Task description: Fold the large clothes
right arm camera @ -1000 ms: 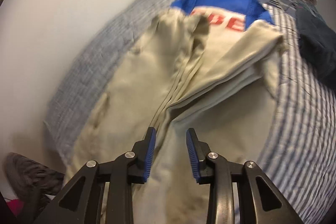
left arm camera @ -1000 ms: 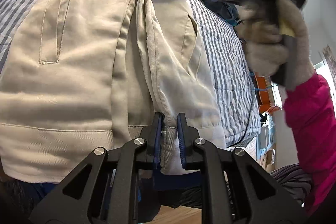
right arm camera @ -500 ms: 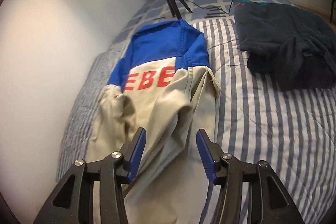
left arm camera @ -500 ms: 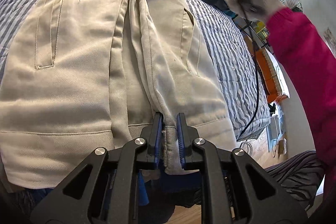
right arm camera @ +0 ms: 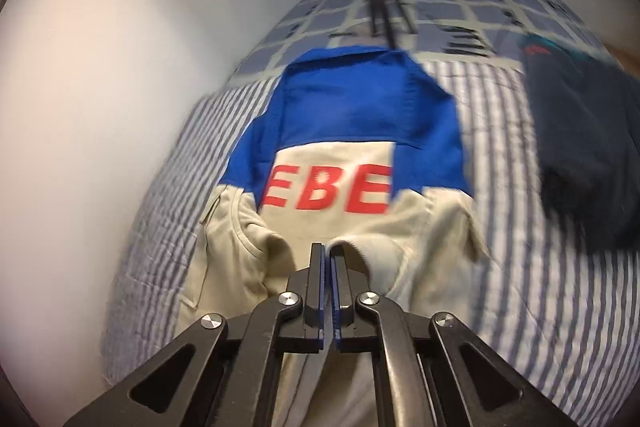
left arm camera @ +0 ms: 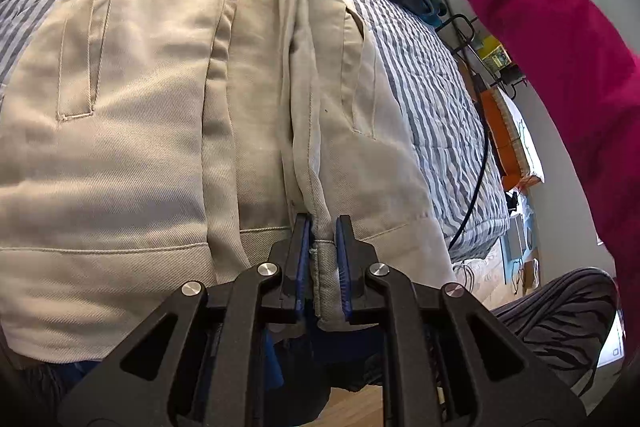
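left gripper (left arm camera: 323, 259) pinching the jacket (left arm camera: 120, 147) hem; right gripper (right arm camera: 329, 287) jaws pressed together near the collar; I'd lift both evenly so the flap doesn't sag

Left wrist: you look close along the jacket (left arm camera: 132, 155) hem up the striped bed (left arm camera: 432, 99) | Right wrist: you face its blue collar end, wall left | Shared: jacket (right arm camera: 420, 227), bed

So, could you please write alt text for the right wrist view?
The right gripper is shut over a beige jacket with blue shoulders and red letters, spread on a striped bedspread. A dark garment lies to the right.
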`<state>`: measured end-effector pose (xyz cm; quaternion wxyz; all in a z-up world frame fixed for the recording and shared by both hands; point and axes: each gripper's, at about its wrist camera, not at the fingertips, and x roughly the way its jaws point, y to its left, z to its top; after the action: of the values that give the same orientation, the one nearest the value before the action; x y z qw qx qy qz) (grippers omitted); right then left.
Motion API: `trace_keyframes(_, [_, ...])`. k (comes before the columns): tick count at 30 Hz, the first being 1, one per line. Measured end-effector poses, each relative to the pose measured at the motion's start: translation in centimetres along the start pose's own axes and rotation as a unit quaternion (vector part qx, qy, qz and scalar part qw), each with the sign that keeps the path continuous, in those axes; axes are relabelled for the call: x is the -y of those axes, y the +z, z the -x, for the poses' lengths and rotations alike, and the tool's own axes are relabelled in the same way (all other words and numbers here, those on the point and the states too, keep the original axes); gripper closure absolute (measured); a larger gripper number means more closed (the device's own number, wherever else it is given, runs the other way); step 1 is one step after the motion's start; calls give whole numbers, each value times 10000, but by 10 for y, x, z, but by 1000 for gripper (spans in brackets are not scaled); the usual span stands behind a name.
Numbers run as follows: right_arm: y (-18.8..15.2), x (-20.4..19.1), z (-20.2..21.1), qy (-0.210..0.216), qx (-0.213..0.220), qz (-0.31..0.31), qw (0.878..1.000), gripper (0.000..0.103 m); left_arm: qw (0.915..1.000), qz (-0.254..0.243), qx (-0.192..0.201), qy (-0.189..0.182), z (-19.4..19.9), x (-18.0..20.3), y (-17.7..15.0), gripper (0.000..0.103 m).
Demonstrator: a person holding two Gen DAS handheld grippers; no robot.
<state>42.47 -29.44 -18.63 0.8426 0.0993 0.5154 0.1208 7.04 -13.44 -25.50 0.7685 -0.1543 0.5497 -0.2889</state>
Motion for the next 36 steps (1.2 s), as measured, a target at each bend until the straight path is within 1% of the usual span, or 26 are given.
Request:
trace_keyframes(4, [3,-31,-46,-209,-278,369,9987,103,10000,-19,-32,-29,-2,0,1,92])
trace_keyframes(10, [-5,-34,-92,-259,-538,146,9981,103,10000,-6,-61,-61,-3,-3,2,92])
trace_keyframes(11, [-7,-34,-90,-231,-536,180,9981,103,9999,19,-74,-76,-3,-4,2,92])
trace_keyframes(12, [-7,-33,-84,-93,-506,200,9985,98,9999,45,-82,-98,-3,-5,2,92])
trace_keyframes(13, [-6,-28,-71,142,-432,126,9989,97,9999,51,-81,-108,-2,-6,2,92])
trace_keyframes(14, [-5,-23,-59,318,-350,7,9989,92,9999,46,-80,-104,-2,-6,2,92])
trace_keyframes(15, [-7,-13,-40,628,-172,-196,9977,80,9999,51,-80,-106,-2,-7,2,92])
trace_keyframes(16, [-9,-6,-23,798,-10,-329,9963,76,9999,58,-82,-112,-1,-7,3,92])
trace_keyframes(17, [-11,0,-7,814,113,-345,9960,73,9999,64,-81,-118,-1,-8,3,92])
trace_keyframes(19, [-19,2,12,318,105,-53,9994,67,9999,75,-70,-115,0,-9,3,92])
trace_keyframes(20, [-20,1,13,195,75,80,9998,63,9999,73,-66,-112,0,-9,3,92])
trace_keyframes(21, [-23,-2,12,112,-44,231,9997,60,9999,75,-61,-107,0,-9,3,92])
trace_keyframes(23, [-28,-10,1,-37,-240,405,9989,60,9999,74,-57,-91,0,-9,3,92])
trace_keyframes(24, [-29,-16,-9,-171,-353,521,9979,61,9999,67,-52,-77,1,-9,3,92])
trace_keyframes(25, [-30,-20,-19,-400,-465,608,9963,63,10000,44,-48,-56,1,-9,3,92])
trace_keyframes(26, [-29,-21,-28,-678,-557,625,9942,82,10000,23,-44,-41,1,-7,2,92])
trace_keyframes(27, [-30,-19,-35,-811,-681,525,9930,103,10000,7,-41,-30,1,-6,2,92])
trace_keyframes(29, [-32,-16,-26,-664,-520,310,9960,103,10000,3,-45,-42,0,-4,0,92])
trace_keyframes(31, [-27,-16,-12,-343,-230,164,9990,103,10000,-4,-66,-52,-2,-4,0,92])
trace_keyframes(32, [-25,-16,-12,-286,-192,110,9993,103,10000,2,-67,-55,-2,-4,0,93])
trace_keyframes(33, [-23,-16,-17,-243,-193,42,9995,103,10000,1,-69,-57,-3,-3,1,93])
trace_keyframes(36, [-25,-19,-51,-414,-396,-53,9983,103,9999,-4,-88,-64,-4,-3,1,93])
